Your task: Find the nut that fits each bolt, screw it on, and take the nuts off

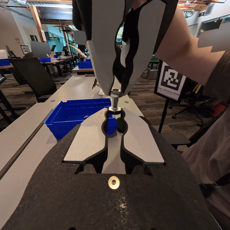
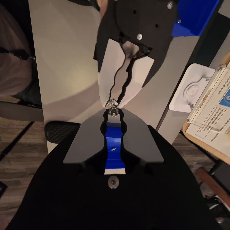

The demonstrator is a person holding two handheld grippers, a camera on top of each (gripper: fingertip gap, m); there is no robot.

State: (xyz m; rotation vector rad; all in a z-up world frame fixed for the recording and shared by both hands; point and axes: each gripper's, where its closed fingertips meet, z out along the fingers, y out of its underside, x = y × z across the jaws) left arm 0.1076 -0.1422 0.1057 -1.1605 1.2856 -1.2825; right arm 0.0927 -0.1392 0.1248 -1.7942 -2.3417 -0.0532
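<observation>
A silver bolt (image 1: 114, 102) stands upright above the grey table (image 1: 31, 124). My left gripper (image 1: 114, 109) is shut on the hex nut (image 1: 114, 110) at the lower end of the thread. My right gripper (image 1: 116, 93) comes down from above and is shut on the bolt's head (image 1: 116, 94). In the right wrist view the right gripper (image 2: 113, 110) holds the bolt head (image 2: 113, 112) end-on. The left gripper (image 2: 112, 103) meets it tip to tip, with the nut (image 2: 111, 101) between its tips.
A blue bin (image 1: 74, 115) sits on the table just left of the grippers with a small fastener (image 1: 86, 116) inside. A framed marker sign (image 1: 170, 80) stands on a pole at the right. A person's arm (image 1: 180, 49) reaches in. A wooden board with papers (image 2: 211, 112) lies nearby. Only a small space, under 4 cm, lies between the two pairs of fingers.
</observation>
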